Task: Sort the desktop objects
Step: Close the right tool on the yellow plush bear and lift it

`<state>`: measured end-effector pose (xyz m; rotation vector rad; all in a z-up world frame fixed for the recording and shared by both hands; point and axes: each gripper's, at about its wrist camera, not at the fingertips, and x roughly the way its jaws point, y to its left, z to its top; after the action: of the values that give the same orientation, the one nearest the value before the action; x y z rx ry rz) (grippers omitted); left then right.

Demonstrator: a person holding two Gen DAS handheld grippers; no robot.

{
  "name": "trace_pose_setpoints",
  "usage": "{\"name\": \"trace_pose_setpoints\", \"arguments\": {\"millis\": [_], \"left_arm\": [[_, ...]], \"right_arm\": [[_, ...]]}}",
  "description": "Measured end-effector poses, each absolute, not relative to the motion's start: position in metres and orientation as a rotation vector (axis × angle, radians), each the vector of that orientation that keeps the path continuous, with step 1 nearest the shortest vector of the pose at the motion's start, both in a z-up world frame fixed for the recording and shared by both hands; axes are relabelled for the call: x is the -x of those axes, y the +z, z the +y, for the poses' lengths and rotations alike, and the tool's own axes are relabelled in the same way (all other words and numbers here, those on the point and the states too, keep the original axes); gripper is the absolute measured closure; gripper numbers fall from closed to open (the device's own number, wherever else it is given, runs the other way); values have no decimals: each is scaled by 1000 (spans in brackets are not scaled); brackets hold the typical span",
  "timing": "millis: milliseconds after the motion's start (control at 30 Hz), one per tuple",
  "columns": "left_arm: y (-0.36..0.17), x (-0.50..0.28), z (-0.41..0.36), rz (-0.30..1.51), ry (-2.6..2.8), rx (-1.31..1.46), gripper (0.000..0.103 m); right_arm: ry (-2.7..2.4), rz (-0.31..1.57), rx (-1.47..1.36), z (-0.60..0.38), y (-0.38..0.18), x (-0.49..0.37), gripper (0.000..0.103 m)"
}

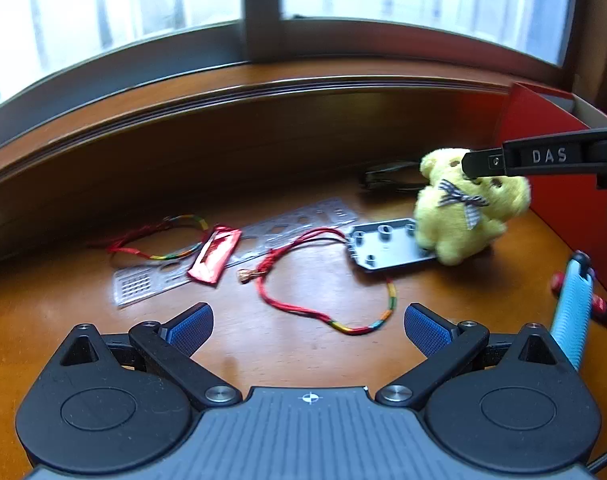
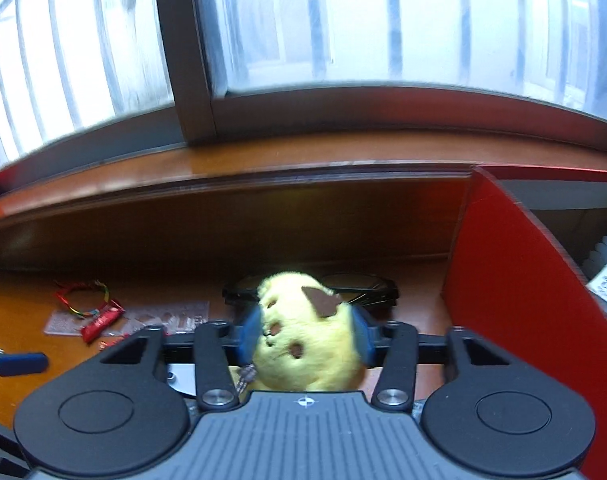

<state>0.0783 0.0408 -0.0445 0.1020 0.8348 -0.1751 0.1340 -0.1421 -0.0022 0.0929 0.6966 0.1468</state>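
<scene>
right gripper: pads clamped on yellow plush bear head, ready to lift toward red box, far right
left gripper: wide, empty, waiting near bracelet

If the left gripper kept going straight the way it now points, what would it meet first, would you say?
Probably the red braided cord bracelet on the wooden desk, lying just ahead between the open left gripper fingers; depth is uncertain.

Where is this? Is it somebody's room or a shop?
Most likely a desk by a window in a home or office, not a shop. A brown wooden desk sits under a big window, and it is strewn with personal bits: a yellow plush toy, dark glasses and woven bracelets.
</scene>
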Motion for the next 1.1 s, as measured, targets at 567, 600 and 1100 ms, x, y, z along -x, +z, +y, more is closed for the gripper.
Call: {"name": "trace_pose_setpoints", "arguments": {"millis": [567, 600, 1100], "left_arm": [[-49, -73, 36, 840, -220, -111, 0], [-49, -72, 36, 840, -221, -113, 0], [-44, -81, 22, 789, -292, -159, 0]], "right_arm": [[181, 773, -56, -134, -26, -140, 10], [175, 776, -35, -131, -29, -142, 10], [142, 661, -93, -152, 3, -114, 44]]}}
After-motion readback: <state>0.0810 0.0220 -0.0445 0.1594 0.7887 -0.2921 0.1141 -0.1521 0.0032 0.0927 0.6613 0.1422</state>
